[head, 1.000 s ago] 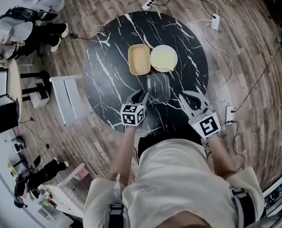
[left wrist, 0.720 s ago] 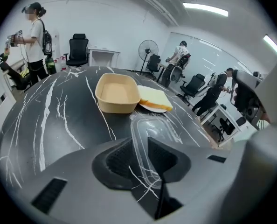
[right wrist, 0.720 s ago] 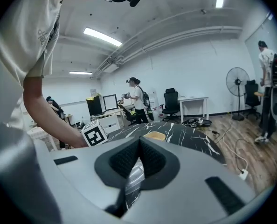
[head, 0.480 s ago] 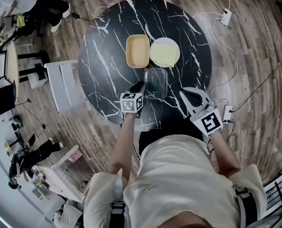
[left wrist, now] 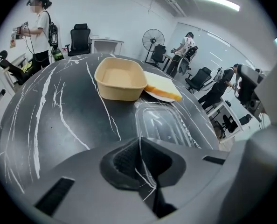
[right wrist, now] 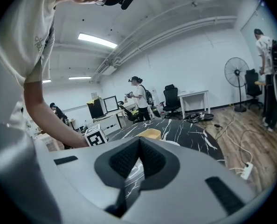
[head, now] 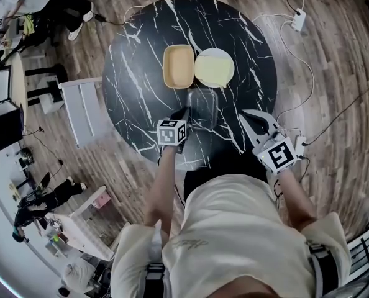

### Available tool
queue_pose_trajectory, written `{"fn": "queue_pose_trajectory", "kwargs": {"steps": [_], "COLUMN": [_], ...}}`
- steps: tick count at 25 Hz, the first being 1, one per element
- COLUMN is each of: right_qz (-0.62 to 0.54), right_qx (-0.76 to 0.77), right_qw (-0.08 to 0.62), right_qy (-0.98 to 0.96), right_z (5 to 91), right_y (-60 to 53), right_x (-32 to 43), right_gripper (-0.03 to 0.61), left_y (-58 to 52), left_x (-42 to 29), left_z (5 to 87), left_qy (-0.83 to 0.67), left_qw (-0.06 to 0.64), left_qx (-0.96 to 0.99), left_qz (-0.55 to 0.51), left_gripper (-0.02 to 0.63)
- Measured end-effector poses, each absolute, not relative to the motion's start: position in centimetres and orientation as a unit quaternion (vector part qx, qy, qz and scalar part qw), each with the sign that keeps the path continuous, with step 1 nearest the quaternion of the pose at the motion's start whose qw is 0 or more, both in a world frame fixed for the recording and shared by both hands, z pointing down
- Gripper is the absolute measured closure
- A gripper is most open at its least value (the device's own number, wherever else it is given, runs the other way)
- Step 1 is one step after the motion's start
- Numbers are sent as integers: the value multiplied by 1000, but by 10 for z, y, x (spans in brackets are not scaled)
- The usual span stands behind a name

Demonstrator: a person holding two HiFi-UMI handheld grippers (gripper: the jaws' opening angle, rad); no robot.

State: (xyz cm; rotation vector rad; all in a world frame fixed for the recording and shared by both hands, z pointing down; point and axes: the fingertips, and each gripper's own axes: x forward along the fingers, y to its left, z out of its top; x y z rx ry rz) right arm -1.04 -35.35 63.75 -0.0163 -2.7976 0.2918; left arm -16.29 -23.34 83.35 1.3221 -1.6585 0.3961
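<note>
Left gripper [left wrist: 139, 140] pinched rim of clear box [left wrist: 162, 124] on black table [head: 141, 73], near bowl [left wrist: 121, 80]. We lost box's near end behind jaws. Right gripper [right wrist: 139, 141] had jaws together, held nothing.

One round black table [head: 141, 73]. On it, four items: one tan tub [head: 177, 66], one white plate [head: 217, 54], one yellow slice [left wrist: 161, 86] on that plate, one clear container [head: 203, 104]. Two tools, left tool [head: 184, 112] and right tool [head: 253, 117], one marker cube [head: 173, 134] each. Three power strips [head: 299, 19] on floor. One standing fan [left wrist: 153, 36].
</note>
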Motion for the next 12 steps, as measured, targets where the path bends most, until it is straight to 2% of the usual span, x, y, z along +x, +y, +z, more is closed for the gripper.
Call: {"fn": "queue_pose_trajectory", "kwargs": {"steps": [7,12], "right_qz": [104,105], "right_qx": [2,21], "right_qw": [168,159], "right_qy": [-980,-981], "right_z": [640,634], "right_y": [-350,-344], "right_x": [1,2], "right_gripper": [572,572], "left_y": [-238,-236], "left_x": [-161,-160], "left_z": [837,825], "left_qy": [-678,-691], "left_qw": [488,468], "left_qx": [535,536], "left_qz": [123,125], "left_gripper": [594,595]}}
